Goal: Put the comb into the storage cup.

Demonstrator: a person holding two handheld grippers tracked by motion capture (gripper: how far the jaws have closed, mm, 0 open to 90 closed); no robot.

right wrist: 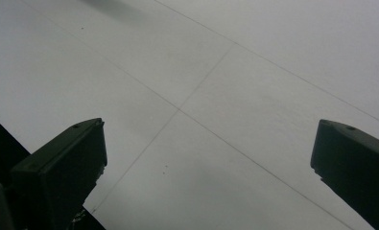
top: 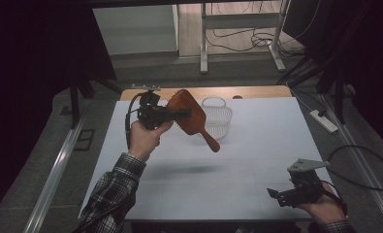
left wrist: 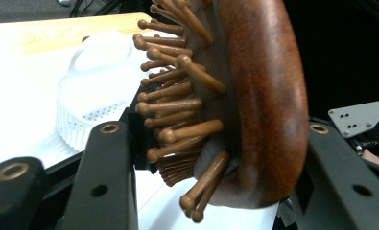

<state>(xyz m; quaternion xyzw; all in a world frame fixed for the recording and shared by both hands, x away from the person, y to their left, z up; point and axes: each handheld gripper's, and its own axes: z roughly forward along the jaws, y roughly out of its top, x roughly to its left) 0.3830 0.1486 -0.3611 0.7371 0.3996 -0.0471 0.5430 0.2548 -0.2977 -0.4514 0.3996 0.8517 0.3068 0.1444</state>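
The left gripper (top: 179,115) clamps a reddish-brown wooden brush (top: 191,118) by its head, round-tipped pegs (left wrist: 177,103) between the jaws; the right gripper (top: 275,195) gapes wide.

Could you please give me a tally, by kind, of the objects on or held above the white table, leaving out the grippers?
Wooden hairbrush: 1
White perforated basket: 1
Total: 2

Left gripper (top: 177,114) is raised up above the table, jaws clamped tight, left hand (top: 145,136) wrapped around its body. Right gripper (top: 276,195) sits low near the table's edge, its 2 jaws spread wide.
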